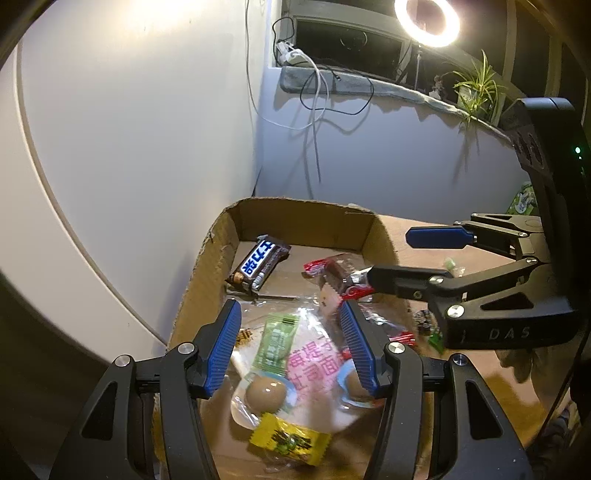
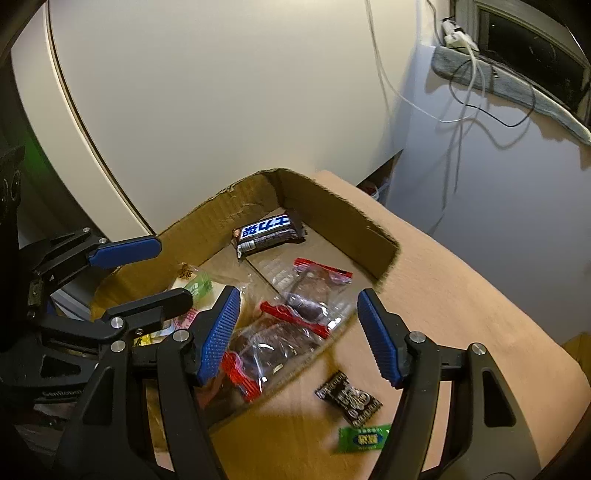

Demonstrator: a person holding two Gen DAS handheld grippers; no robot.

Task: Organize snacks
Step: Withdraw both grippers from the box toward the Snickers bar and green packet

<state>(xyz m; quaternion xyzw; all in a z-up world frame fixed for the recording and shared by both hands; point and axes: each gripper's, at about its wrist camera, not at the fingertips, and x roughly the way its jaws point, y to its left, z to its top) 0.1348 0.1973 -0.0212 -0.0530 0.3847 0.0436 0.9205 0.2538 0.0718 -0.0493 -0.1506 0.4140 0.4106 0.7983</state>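
Note:
A shallow cardboard box (image 1: 303, 221) holds a brown chocolate bar (image 1: 258, 264), red-edged clear packets (image 1: 332, 275), a green candy (image 1: 277, 341), a clear bag with pink lettering (image 1: 317, 363) and a yellow candy (image 1: 290, 441). My left gripper (image 1: 291, 347) hangs open over the pink-lettered bag, and its pads touch nothing. My right gripper (image 2: 297, 332) stands open above the red-edged packets (image 2: 273, 343) at the box's right wall (image 2: 332, 218). A black candy (image 2: 349, 400) and a green candy (image 2: 364, 439) lie on the table outside the box.
The box sits at the left end of a tan table (image 2: 461, 314), close to a white wall (image 1: 129, 129). Cables (image 1: 314, 99) hang from a window ledge behind. A ring light (image 1: 426, 22) and a potted plant (image 1: 476, 88) are at the back right.

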